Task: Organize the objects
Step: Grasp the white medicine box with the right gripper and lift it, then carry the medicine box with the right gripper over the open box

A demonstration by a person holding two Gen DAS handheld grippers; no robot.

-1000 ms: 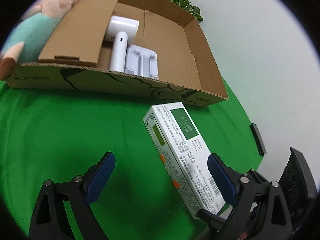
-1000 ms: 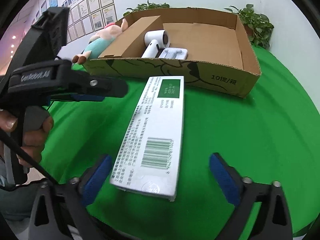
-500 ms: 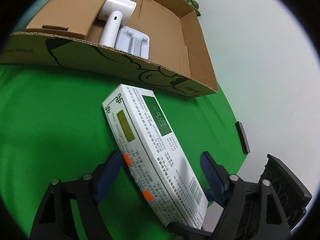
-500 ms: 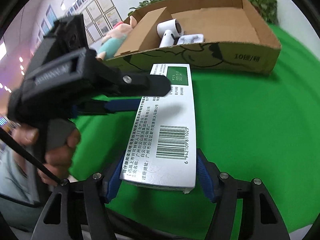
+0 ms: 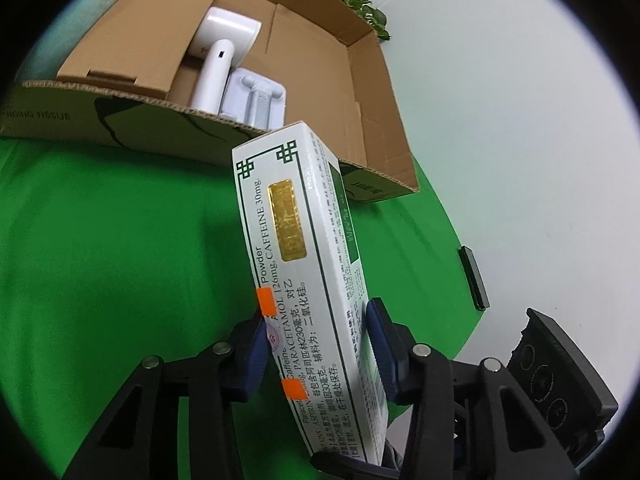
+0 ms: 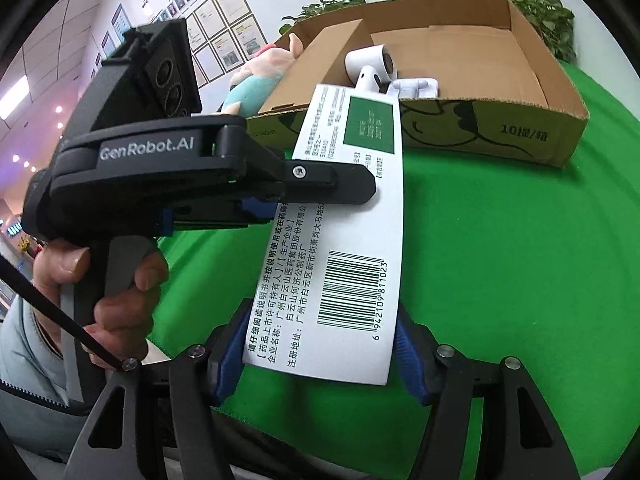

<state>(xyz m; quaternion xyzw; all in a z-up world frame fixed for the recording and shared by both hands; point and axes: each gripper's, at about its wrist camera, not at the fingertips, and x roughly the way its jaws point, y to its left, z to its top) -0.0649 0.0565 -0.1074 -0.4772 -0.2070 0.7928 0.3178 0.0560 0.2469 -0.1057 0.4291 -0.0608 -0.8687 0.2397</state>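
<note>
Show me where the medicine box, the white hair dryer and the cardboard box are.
medicine box [image 6: 352, 216], right wrist view, its white printed face above the barcode.
white hair dryer [image 5: 216, 70], left wrist view, its handle.
cardboard box [image 6: 520, 132], right wrist view, its printed front wall.

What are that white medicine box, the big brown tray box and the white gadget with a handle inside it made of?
Medicine box: thin printed paperboard, smooth with a slight sheen; crisp folded edges, barcode and text printed on it.
Brown box: corrugated cardboard, matte; the wavy fluting shows along its cut rim.
White gadget: probably moulded plastic, smooth satin white with rounded seamless shapes; it looks like a hair dryer, though I can't be sure.
</note>
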